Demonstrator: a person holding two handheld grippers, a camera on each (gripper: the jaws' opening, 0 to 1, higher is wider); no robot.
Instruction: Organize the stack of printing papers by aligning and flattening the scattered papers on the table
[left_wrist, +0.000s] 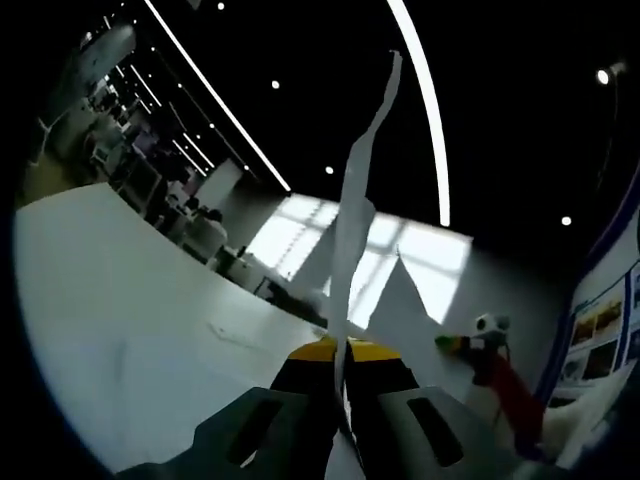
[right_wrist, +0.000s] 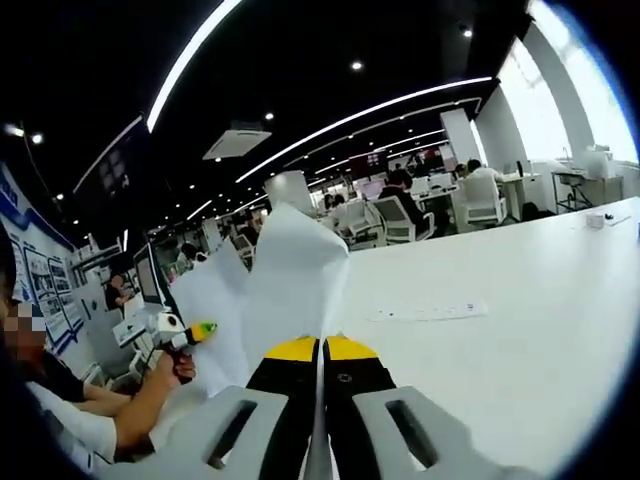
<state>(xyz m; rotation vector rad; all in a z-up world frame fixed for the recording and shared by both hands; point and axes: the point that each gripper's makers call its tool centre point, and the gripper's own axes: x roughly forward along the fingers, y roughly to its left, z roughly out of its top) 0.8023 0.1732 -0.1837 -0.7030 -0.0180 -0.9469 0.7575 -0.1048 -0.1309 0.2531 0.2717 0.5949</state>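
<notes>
Left gripper: jaws pressed together on the papers, which rise edge-on toward 12 o'clock, lifted off the table. At 3 o'clock, the right gripper appears beside the sheets.

Right gripper: jaws pinched on the papers, which stand up and bow toward 11 o'clock above the table. At 9 o'clock, a hand holds the left gripper. Chairs stand at 1 o'clock, beyond the table.
</notes>
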